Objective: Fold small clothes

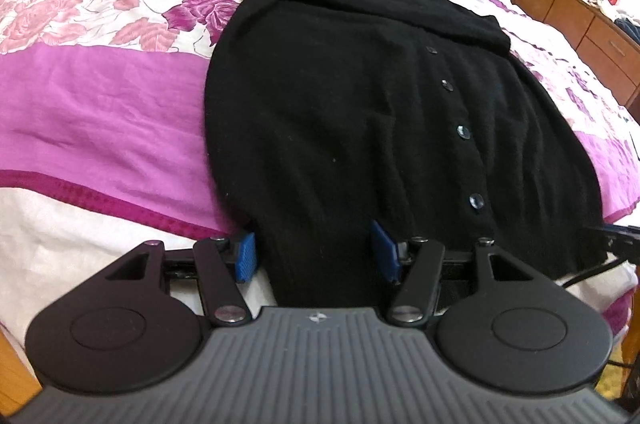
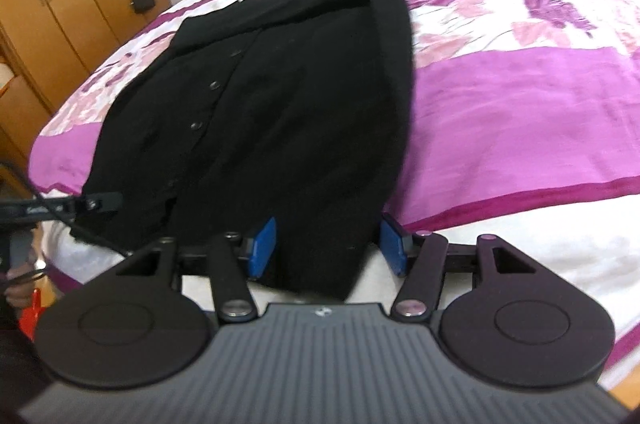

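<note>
Your black cardigan [image 1: 360,112] lies flat and buttoned on the bed [image 1: 100,112], its hem at the near edge. Your left gripper [image 1: 314,252] straddles the hem's left part, blue fingers [image 1: 245,256] spread apart, not pinching. Your right gripper [image 2: 328,244] straddles the hem's right part, fingers [image 2: 262,244] likewise released either side of the cloth.

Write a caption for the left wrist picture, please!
Left gripper open at the hem of a black buttoned knit cardigan on a purple floral bedspread.
</note>
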Tool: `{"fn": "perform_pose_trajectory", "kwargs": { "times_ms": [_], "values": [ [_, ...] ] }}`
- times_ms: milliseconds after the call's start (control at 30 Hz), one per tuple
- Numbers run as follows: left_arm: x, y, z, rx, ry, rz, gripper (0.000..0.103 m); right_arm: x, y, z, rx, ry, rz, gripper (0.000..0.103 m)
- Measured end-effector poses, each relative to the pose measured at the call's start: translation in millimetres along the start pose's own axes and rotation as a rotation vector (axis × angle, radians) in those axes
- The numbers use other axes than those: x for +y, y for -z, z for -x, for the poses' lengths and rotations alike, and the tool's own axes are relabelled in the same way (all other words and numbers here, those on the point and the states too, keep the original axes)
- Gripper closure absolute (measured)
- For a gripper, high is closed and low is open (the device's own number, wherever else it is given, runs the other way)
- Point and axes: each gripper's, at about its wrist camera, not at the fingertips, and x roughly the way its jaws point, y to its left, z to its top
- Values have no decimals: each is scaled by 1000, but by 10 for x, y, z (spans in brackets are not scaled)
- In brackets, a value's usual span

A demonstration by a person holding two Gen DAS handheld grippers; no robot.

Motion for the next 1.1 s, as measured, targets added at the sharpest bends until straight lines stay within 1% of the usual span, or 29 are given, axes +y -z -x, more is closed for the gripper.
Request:
{"fn": "perform_pose_trajectory", "kwargs": {
  "times_ms": [133, 300, 400, 500, 533, 567, 600, 633, 667, 700, 733, 767, 800, 900, 933, 1033, 1100],
  "values": [
    [-32, 5, -68, -8, -11, -19, 39, 18, 17, -83, 7, -21, 6, 44],
    [-33, -8, -129, 2, -19, 2, 38, 91, 68, -130, 8, -6, 53, 44],
    [-5, -8, -108, 10, 0, 9, 38, 108, 97, -122, 4, -16, 49, 44],
    [28, 15, -63, 11, 49, 17, 38, 129, 117, -119, 9, -64, 49, 46],
    [28, 28, -51, 7, 55, 16, 38, 140, 127, -122, 13, -80, 49, 48],
    [30, 40, -45, -2, 52, 23, 39, 144, 133, -131, 18, -92, 45, 57],
    [35, 45, -47, -9, 48, 33, 39, 135, 137, -145, 25, -106, 28, 69],
    [46, 54, -46, -13, 47, 41, 40, 116, 139, -159, 28, -123, 6, 74],
    [51, 55, -53, -18, 46, 43, 42, 92, 142, -172, 30, -136, -19, 84],
    [47, 54, -60, -17, 41, 37, 45, 62, 147, -175, 26, -144, -45, 87],
    [40, 52, -57, -15, 30, 28, 52, 43, 154, -161, 16, -148, -63, 89],
    [44, 52, -48, -9, 34, 28, 56, 38, 157, -137, 4, -151, -68, 92],
    [63, 41, -38, 7, 61, 41, 58, 40, 158, -107, -8, -154, -66, 92],
    [152, -7, -39, 74, 142, 116, 59, 57, 151, -18, -44, -166, -50, 93],
    [165, -20, -49, 93, 161, 123, 59, 55, 142, -4, -52, -171, -51, 94],
    [137, -18, -67, 123, 176, 107, 58, 51, 116, 2, -64, -194, -70, 94],
    [113, 6, -57, 124, 176, 102, 58, 27, 102, 4, -61, -221, -97, 94]
  ]
}}
